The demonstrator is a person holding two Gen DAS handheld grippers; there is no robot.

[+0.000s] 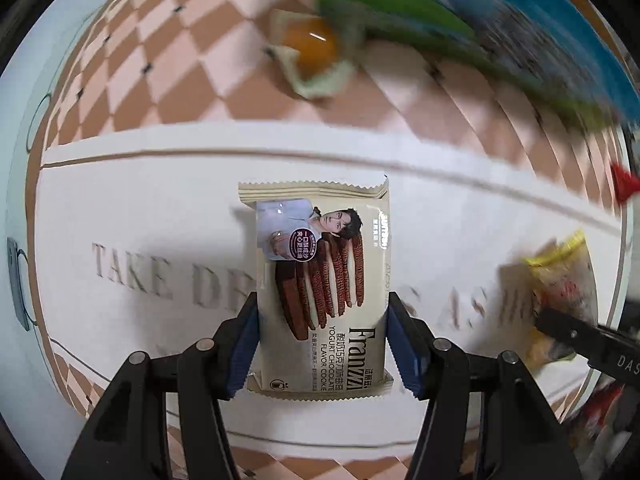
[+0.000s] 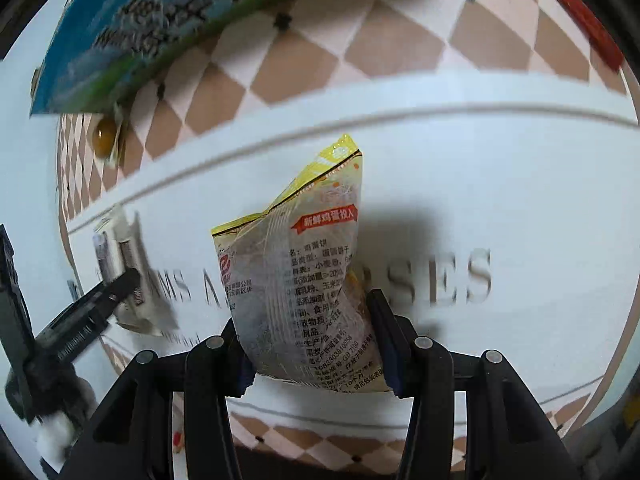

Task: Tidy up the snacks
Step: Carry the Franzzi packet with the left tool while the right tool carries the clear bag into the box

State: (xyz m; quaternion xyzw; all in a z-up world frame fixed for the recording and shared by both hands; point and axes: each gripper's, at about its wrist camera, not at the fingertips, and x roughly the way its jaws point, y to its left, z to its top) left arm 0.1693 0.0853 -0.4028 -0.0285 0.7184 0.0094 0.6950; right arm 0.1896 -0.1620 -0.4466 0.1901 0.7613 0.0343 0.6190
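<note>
My left gripper (image 1: 322,344) is clamped on a cookie packet (image 1: 320,284), held above the white lettered mat (image 1: 120,208). My right gripper (image 2: 310,344) is clamped on a yellow snack bag (image 2: 304,280) over the same mat. Beyond the mat lie an orange jelly cup (image 1: 310,44) and a blue-green box (image 2: 160,20).

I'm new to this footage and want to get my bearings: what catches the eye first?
Each hand-held gripper is clamped on a snack: the left on a Franzzi cookie pack, the right on a yellow egg-biscuit bag. Both hang over a white lettered cloth, with an orange jelly cup and a blue-green box beyond.
</note>
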